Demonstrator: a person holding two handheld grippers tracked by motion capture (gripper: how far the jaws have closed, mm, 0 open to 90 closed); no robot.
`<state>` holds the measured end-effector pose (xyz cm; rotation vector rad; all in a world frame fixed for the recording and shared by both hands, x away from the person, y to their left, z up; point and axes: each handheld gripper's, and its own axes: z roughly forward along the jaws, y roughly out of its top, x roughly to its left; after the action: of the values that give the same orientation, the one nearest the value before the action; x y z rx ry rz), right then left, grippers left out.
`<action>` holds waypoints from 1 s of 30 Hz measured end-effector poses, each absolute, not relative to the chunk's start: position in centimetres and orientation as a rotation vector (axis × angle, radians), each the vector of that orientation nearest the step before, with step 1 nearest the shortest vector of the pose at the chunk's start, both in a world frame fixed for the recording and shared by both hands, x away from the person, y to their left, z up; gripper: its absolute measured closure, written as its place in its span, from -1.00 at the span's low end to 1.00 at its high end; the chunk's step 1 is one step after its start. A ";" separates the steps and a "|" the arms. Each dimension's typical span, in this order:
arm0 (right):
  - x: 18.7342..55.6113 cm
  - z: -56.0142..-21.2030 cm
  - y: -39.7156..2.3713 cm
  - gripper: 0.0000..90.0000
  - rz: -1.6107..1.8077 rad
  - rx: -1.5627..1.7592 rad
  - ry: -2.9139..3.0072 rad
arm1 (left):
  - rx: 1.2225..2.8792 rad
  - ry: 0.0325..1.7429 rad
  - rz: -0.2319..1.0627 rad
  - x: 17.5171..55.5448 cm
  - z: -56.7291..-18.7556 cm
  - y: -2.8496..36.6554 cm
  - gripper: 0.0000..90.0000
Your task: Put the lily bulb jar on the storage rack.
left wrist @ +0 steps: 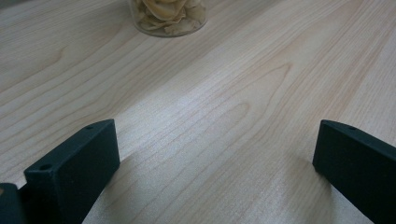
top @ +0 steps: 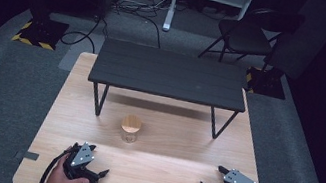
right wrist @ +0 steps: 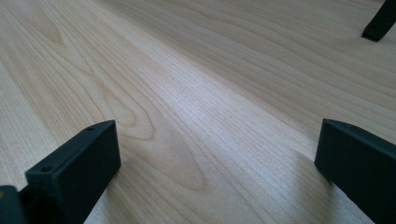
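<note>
A small clear glass jar (top: 130, 129) with a round wooden lid stands upright near the middle of the light wooden table (top: 147, 170). Its pale, curled contents show through the glass at the top of the left gripper view, where the jar (left wrist: 167, 17) is cut off by the frame. My left gripper (top: 97, 171) rests low on the table's front left, open, jaws wide apart with bare wood between them. My right gripper (top: 211, 181) rests at the front right, open too and holding nothing.
A low black shelf (top: 170, 74) on thin black legs stands across the far half of the table, just behind the jar. One of its legs (right wrist: 379, 21) shows at the top right of the right gripper view. Beyond lie grey carpet, cables and a folding chair (top: 244, 35).
</note>
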<state>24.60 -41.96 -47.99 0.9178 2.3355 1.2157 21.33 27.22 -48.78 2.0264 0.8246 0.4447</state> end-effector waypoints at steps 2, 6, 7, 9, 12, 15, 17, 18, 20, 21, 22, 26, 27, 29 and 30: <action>24.6 -48.0 -42.0 -1.00 1.216 0.917 2.335 | 2.026 0.824 0.445 21.3 -48.8 27.2 -0.99; 24.6 -48.0 -42.0 -1.00 1.216 0.917 2.335 | 2.027 0.825 0.445 21.3 -48.8 27.2 -0.99; 24.6 -48.0 -42.0 -1.00 1.216 0.917 2.335 | 2.026 0.825 0.445 21.3 -48.8 27.2 -0.99; 24.6 -48.0 -42.0 -1.00 1.216 0.917 2.335 | 2.027 0.824 0.445 21.3 -48.8 27.2 -0.99; 24.6 -48.0 -41.9 -1.00 1.215 0.920 2.333 | 2.026 0.825 0.444 21.3 -48.8 27.2 -0.99; 24.6 -48.0 -41.9 -1.00 1.214 0.920 2.333 | 2.026 0.825 0.445 21.3 -48.8 27.2 -0.99; 24.6 -48.0 -41.9 -1.00 1.215 0.920 2.333 | 2.024 0.828 0.445 21.3 -48.8 27.2 -0.99; 24.6 -48.0 -41.9 -1.00 1.215 0.920 2.333 | 2.024 0.829 0.445 21.3 -48.8 27.2 -0.99; 24.6 -48.0 -41.9 -1.00 1.215 0.920 2.333 | 2.025 0.830 0.446 21.3 -48.8 27.2 -0.99; 24.6 -48.0 -41.9 -1.00 1.215 0.920 2.333 | 2.025 0.830 0.446 21.3 -48.8 27.2 -0.99; 24.6 -48.0 -41.9 -1.00 1.215 0.920 2.334 | 2.035 0.843 0.449 21.3 -48.5 27.1 -0.99; 24.6 -48.0 -41.9 -1.00 1.215 0.920 2.334 | 2.052 0.859 0.445 21.4 -47.9 26.9 -0.96; 24.6 -48.0 -41.9 -1.00 1.215 0.920 2.334 | 2.048 0.857 0.442 21.5 -47.8 26.9 -0.97; 24.6 -48.0 -41.9 -1.00 1.215 0.919 2.334 | 2.077 0.840 0.458 21.8 -47.0 26.5 -0.97; 24.5 -48.0 -41.9 -1.00 1.215 0.920 2.333 | 2.082 0.850 0.474 22.0 -46.5 25.9 -0.97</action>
<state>24.54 -41.90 -47.99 0.9204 2.3329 1.2146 21.98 25.94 -46.46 2.0824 0.8505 0.4743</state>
